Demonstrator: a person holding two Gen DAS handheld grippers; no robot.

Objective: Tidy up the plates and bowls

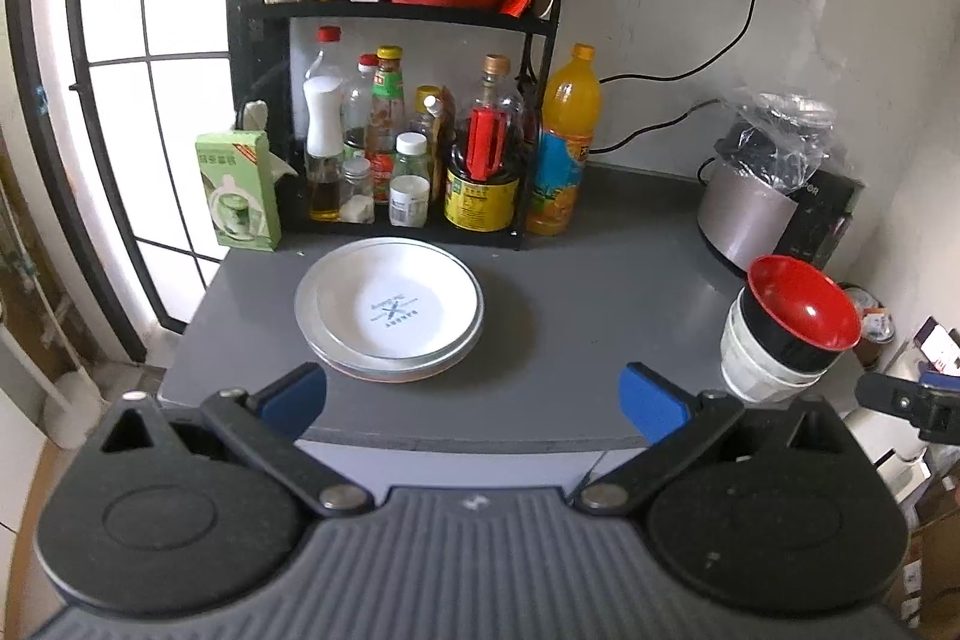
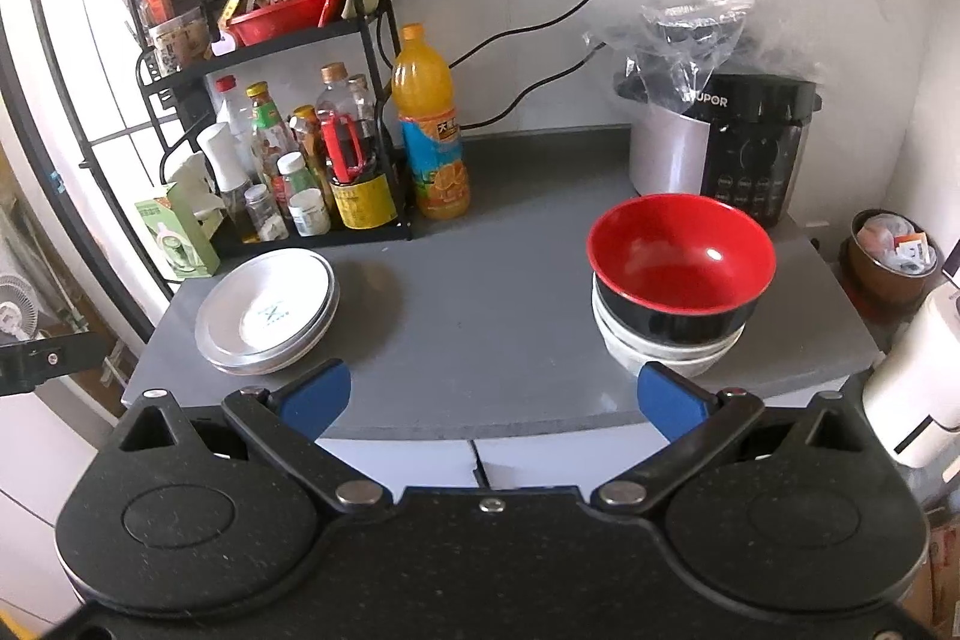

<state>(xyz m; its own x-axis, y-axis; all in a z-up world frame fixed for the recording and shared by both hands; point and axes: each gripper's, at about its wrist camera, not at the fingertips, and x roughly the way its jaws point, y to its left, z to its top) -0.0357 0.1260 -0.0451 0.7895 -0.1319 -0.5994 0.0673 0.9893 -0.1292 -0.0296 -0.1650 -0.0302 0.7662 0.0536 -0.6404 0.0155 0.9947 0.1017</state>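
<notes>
Two grippers: both are hanging just off the front edge of the grey counter [image 1: 570,316], nothing between their blue pads
Left gripper [image 1: 474,397]: its jaws are standing wide apart, released, facing the stack of plates [image 1: 390,307]
Right gripper [image 2: 492,394]: its jaws are also gaping wide, released, with the stack of bowls [image 2: 675,292] just beyond its right pad
Plates: they are sitting in a neat stack on the counter's left part, a white one with a dark printed mark lying on top, just in front of the black rack [image 1: 384,10]
Bowls: they are nesting on the counter's right part, well apart from the plates, a red-and-black bowl [image 2: 681,253] sitting tilted on top of white ones
Rack: it is standing at the counter's back left, holding sauce bottles below and a red basket above
Orange drink bottle [image 2: 429,124]: it is standing upright just right of the rack
Cooker [image 2: 753,142]: it is sitting at the counter's back right, behind the bowls
</notes>
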